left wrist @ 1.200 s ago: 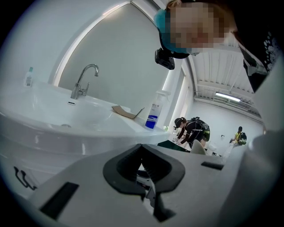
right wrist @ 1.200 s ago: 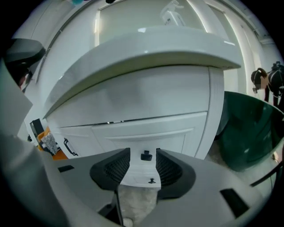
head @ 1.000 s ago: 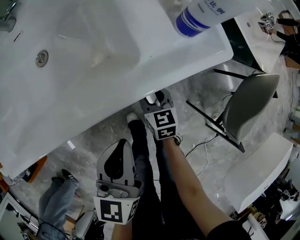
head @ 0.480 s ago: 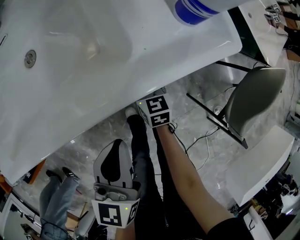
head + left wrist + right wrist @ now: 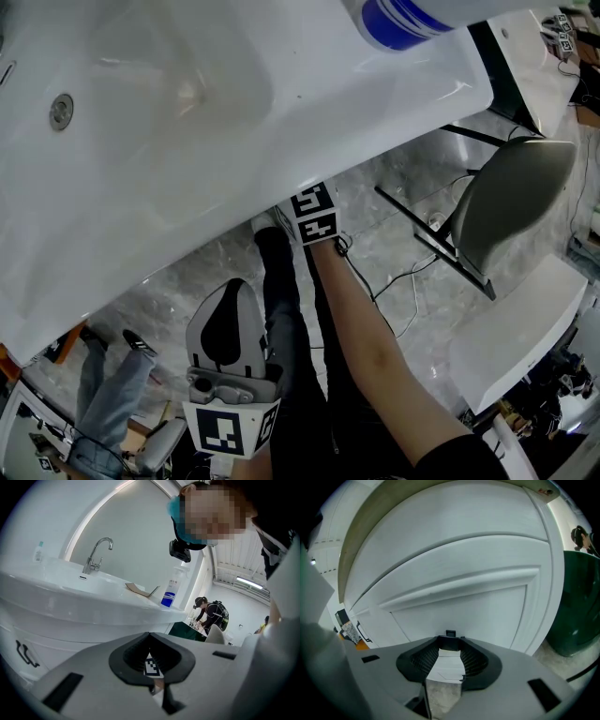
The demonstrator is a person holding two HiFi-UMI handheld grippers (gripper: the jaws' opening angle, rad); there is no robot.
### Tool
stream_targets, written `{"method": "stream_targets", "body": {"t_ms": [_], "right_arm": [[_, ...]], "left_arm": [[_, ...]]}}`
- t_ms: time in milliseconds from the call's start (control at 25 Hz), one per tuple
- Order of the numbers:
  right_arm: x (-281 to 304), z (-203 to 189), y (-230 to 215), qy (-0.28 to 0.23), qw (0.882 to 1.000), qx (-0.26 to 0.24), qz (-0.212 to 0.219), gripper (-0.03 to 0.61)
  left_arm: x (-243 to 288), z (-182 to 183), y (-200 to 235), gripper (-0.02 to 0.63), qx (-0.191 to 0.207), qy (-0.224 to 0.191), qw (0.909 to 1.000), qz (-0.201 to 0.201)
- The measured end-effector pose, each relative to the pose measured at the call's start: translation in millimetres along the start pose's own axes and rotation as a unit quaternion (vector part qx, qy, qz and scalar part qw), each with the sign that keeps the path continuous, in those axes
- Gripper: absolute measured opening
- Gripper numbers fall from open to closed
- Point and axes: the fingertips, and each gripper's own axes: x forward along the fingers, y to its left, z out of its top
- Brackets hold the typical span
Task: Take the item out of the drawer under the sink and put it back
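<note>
The drawer front [image 5: 454, 606] stands directly under the sink [image 5: 309, 131]. It is a plain white panel with a raised moulding strip running across its upper part and a frame edge down its right side, and it looks closed flat against the cabinet. The item inside shows in no view. The right gripper [image 5: 450, 644] reaches in beneath the front rim of the sink. From the head view only its marker cube [image 5: 314, 214] and the forearm behind it show below that rim. Its jaws stand apart, having just closed a little. Between them only the white panel and a strip of grey floor are seen. A small dark piece [image 5: 450, 633] sits right at the gap between the tips, and whether they touch it cannot be told. The left gripper [image 5: 149, 634] hangs lower and further out from the sink, holding nothing. Its tips meet, and the marker cube shows through the hollow between the pads. A faucet [image 5: 96, 555] and a bottle with blue bands [image 5: 169, 592] stand on top of the sink.
</note>
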Motion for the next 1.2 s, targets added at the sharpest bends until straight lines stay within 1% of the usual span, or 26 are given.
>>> {"method": "stream_targets", "body": {"t_ms": [200,560,920,1200], "right_arm": [[-0.7,-0.2,0.8,-0.007,1.0,-0.004,-0.003,0.147],[-6.2,-3.4,2.0,-0.002,1.0,-0.011,-0.001,0.146],[-46.4,-36.4,7.8,0.007,1.0,-0.01,0.008,0.146],[-64.7,-51.2,9.3,0.018,1.0,-0.005,0.011,0.146]], "left_arm": [[-4.2,1.2,-1.0,0.003,-0.002,-0.005,1.0,0.004],[-9.6,2.0,-2.7,0.003,-0.002,-0.01,0.9999,0.012],[-10.5,2.8,-6.6,0.003,-0.005,-0.014,0.9998,0.01],[-6.9,4.5,-12.8,0.003,-0.003,-0.015,0.9999,0.001]]}}
